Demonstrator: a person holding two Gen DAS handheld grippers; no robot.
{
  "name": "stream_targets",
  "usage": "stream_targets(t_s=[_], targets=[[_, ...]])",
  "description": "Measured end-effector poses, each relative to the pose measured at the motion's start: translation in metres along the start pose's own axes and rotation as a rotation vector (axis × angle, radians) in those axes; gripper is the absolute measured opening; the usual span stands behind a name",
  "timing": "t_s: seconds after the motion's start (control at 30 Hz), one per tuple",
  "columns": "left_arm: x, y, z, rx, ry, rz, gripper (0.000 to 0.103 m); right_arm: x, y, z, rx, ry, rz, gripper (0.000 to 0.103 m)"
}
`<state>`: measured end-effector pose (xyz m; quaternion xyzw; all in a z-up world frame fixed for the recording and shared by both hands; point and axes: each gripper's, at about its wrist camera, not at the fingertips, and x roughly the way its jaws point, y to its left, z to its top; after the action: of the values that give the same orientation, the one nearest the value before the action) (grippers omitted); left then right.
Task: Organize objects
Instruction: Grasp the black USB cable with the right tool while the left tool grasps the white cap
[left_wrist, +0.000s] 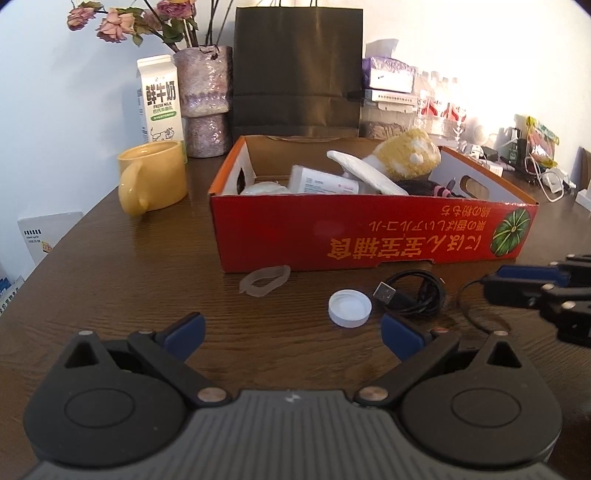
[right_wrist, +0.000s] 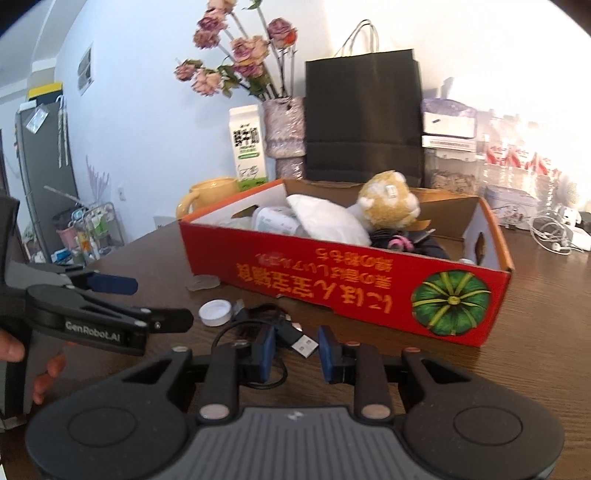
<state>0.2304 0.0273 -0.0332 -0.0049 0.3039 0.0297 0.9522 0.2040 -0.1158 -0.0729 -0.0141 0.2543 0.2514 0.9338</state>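
Note:
My right gripper (right_wrist: 297, 347) is shut on one plug of a black USB cable (right_wrist: 295, 338), which spans the narrow gap between its blue pads. The rest of the cable (left_wrist: 417, 295) lies coiled on the dark wooden table (left_wrist: 129, 280), its other plug pointing toward my left gripper. A white bottle cap (left_wrist: 349, 308) sits just left of the coil. A clear plastic ring (left_wrist: 264, 280) lies against the red cardboard box (left_wrist: 369, 236). My left gripper (left_wrist: 291, 332) stands open just short of the cap, holding nothing.
The box holds a yellow plush toy (left_wrist: 410, 155), white packets and dark cords. Behind it stand a yellow mug (left_wrist: 155, 177), a milk carton (left_wrist: 160, 99), a flower vase (left_wrist: 207, 103) and a black paper bag (left_wrist: 297, 70). Chargers and cables (left_wrist: 532, 166) clutter the far right.

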Motion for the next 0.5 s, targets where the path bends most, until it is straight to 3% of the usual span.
stream_targets(t_s=[0.5], targets=[[0.022,-0.012,0.006,0.053,0.036,-0.008,0.101,-0.015,-0.022,-0.003,0.052,-0.037,-0.042,0.024]])
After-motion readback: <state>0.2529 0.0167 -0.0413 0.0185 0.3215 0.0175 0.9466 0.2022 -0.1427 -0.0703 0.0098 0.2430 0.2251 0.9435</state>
